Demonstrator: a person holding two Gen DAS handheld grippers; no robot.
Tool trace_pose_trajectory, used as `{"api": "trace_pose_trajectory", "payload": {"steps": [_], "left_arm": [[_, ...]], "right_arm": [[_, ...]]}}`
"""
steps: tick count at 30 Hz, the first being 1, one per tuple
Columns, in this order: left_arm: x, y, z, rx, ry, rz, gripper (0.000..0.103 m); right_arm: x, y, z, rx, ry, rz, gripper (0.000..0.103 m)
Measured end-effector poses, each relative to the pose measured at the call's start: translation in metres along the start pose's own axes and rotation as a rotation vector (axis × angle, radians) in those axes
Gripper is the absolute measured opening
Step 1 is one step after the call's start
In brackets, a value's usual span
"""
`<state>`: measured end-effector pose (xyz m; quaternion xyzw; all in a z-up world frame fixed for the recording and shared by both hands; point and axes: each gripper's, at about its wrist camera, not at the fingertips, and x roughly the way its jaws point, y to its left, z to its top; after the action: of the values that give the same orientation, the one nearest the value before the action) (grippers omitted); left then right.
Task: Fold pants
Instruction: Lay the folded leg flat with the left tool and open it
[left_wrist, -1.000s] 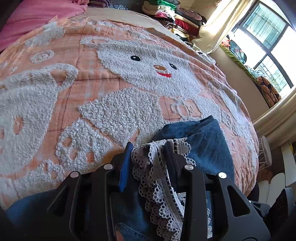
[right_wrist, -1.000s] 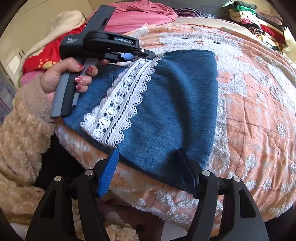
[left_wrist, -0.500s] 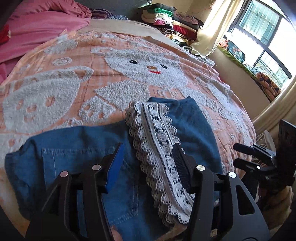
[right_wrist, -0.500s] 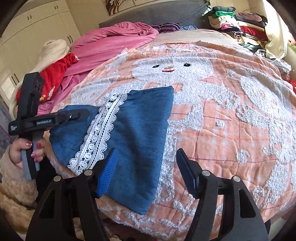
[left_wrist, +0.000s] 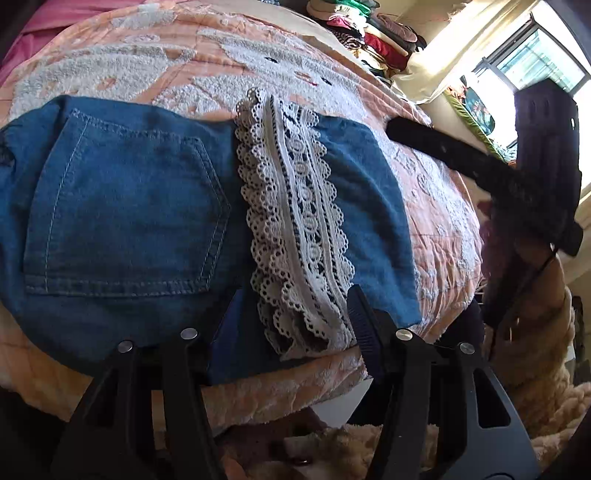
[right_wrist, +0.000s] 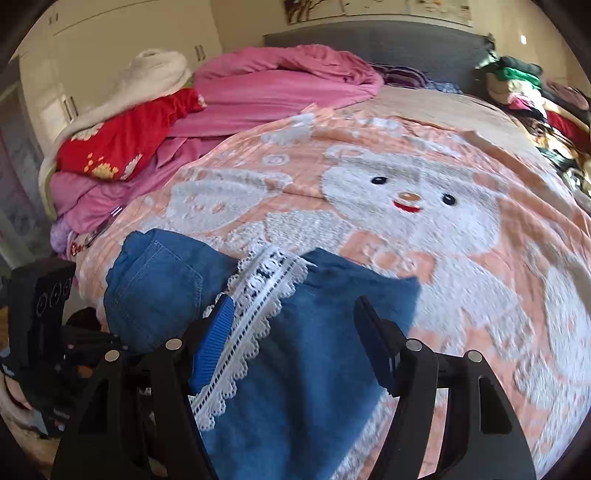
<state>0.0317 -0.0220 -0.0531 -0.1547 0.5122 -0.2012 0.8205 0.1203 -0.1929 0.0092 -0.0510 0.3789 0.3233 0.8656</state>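
The left tongs (left_wrist: 291, 314) stand released above the near edge of the bed (left_wrist: 295, 384), their pads apart with the lace strip (left_wrist: 295, 221) of the pants (left_wrist: 122, 206) showing between them, untouched. The right tongs (right_wrist: 295, 343) are opening and grip nothing; the folded pants (right_wrist: 317, 369) lie below the gap.

Taking the pants as the landmark: they lie folded on the near part of the peach blanket (right_wrist: 480, 258), with a back pocket (left_wrist: 125, 214) on the left portion and the white lace strip (right_wrist: 255, 314) running over the fold. Their near edge hangs at the bed's edge, and the tongs' black arms cover part of it in both views. In the left wrist view, the right tongs (left_wrist: 480, 166) show to the right of the pants as a dark, backlit shape, hard to make out; the hand under them is mostly in shadow, with a fuzzy beige sleeve (left_wrist: 535, 369) below. In the right wrist view, the left tongs (right_wrist: 40, 332) sit left of the pants, cut off by the picture's edge.

Beyond the pants, the blanket shows a white bear face (right_wrist: 410, 199). Farther back to the left lie pink bedding (right_wrist: 273, 88) and a red cloth (right_wrist: 125, 136); far right, a pile of clothes (right_wrist: 524, 88) stands beside a grey headboard (right_wrist: 369, 40). The right wrist view is blurred toward its right side.
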Motion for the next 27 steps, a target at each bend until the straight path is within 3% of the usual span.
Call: {"api": "trace_pose_trajectory", "payload": {"steps": [5, 10, 12, 13, 14, 17, 19, 24, 27], "left_arm": [[0.007, -0.005, -0.008, 0.007, 0.004, 0.041, 0.029], [0.007, -0.007, -0.01, 0.012, 0.002, 0.058, 0.025], [0.007, -0.007, -0.011, 0.014, 0.002, 0.06, 0.025], [0.007, -0.008, -0.011, 0.015, 0.002, 0.061, 0.025], [0.007, -0.008, -0.011, 0.014, 0.002, 0.06, 0.025], [0.003, -0.008, -0.013, 0.005, -0.001, 0.058, 0.025], [-0.002, -0.009, -0.013, 0.01, -0.007, 0.066, 0.024], [-0.004, -0.008, -0.018, 0.002, -0.005, 0.088, 0.024], [-0.004, -0.011, -0.019, 0.003, -0.007, 0.097, 0.024]], "right_arm": [[0.059, 0.012, 0.038, -0.113, 0.103, 0.074, 0.066], [0.11, 0.015, 0.057, -0.204, 0.219, 0.123, 0.066], [0.127, 0.015, 0.057, -0.231, 0.274, 0.155, 0.058], [0.134, 0.015, 0.054, -0.237, 0.312, 0.182, 0.043], [0.138, 0.017, 0.05, -0.251, 0.338, 0.192, 0.039], [0.132, 0.019, 0.051, -0.236, 0.316, 0.233, 0.028], [0.12, 0.023, 0.055, -0.21, 0.274, 0.292, 0.025], [0.13, 0.036, 0.055, -0.281, 0.288, 0.231, 0.025], [0.142, 0.03, 0.05, -0.269, 0.306, 0.203, 0.03]]}}
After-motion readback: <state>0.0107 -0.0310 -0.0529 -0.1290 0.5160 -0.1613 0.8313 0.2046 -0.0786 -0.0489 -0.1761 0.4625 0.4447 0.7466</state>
